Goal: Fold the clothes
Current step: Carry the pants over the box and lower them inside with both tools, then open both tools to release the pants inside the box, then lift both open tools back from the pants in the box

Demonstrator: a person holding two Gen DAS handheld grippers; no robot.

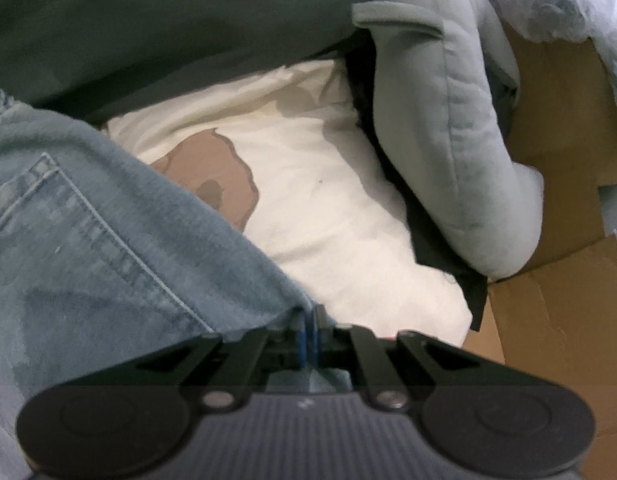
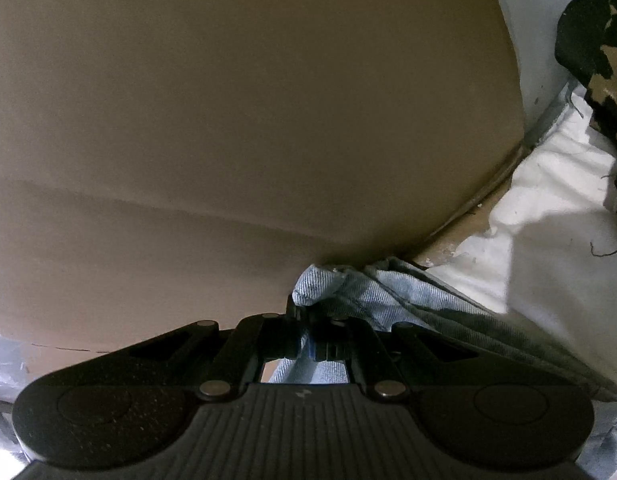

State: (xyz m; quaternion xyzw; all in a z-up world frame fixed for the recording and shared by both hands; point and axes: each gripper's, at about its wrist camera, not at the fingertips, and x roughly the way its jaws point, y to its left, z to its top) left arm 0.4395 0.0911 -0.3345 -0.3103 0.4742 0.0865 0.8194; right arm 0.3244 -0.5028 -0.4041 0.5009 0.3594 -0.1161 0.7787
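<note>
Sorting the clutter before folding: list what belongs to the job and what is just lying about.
In the job: light blue denim jeans, left gripper, right gripper.

Lying about: white printed cloth, pale grey padded garment, brown cardboard box, black patterned fabric.

Each view is taken from just behind a gripper, looking forward and steeply down along its fingers. The left wrist view is held close over the jeans (image 1: pixel 100 240) and a white cloth (image 1: pixel 328 208). The right wrist view is pressed near a cardboard wall (image 2: pixel 228 100). The jeans (image 2: pixel 388 292) are shared by both views.
</note>
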